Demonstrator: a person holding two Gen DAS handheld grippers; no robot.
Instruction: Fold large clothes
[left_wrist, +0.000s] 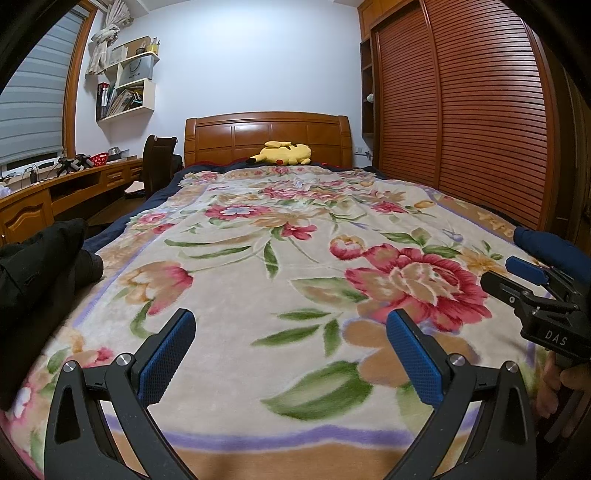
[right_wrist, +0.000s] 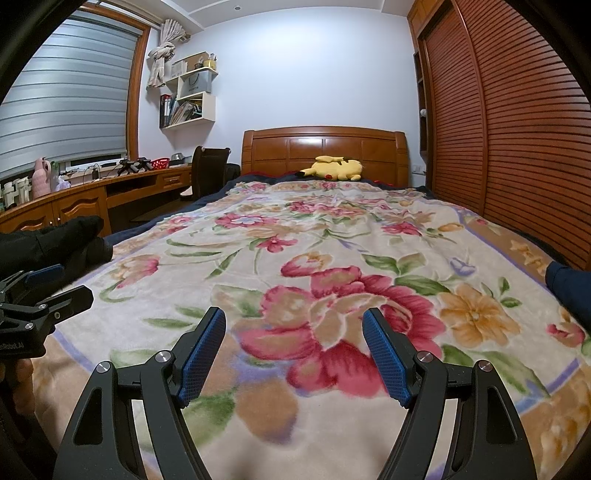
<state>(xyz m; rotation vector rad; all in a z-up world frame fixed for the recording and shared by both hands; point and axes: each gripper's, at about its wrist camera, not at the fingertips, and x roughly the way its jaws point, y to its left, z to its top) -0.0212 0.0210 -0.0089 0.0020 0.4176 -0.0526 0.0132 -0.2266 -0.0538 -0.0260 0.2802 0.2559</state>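
- Left wrist view: the left claw (left_wrist: 291, 354) is spread and empty above the floral blanket (left_wrist: 258, 258). The black garment (left_wrist: 33, 273) lies bunched at the bed's near left edge, long axis running near to far, cuff-like end pointing far. Bunched layers could mean grabbing several at once.
- Right wrist view: the right claw (right_wrist: 295, 354) is spread and empty; the black garment (right_wrist: 55, 240) is far left of it. The garment could slide off the edge.

Black garment (left_wrist: 33, 273) cut off at left edge; navy garment (right_wrist: 570, 291) cropped at right; bench (right_wrist: 74, 199) clutter indistinct.
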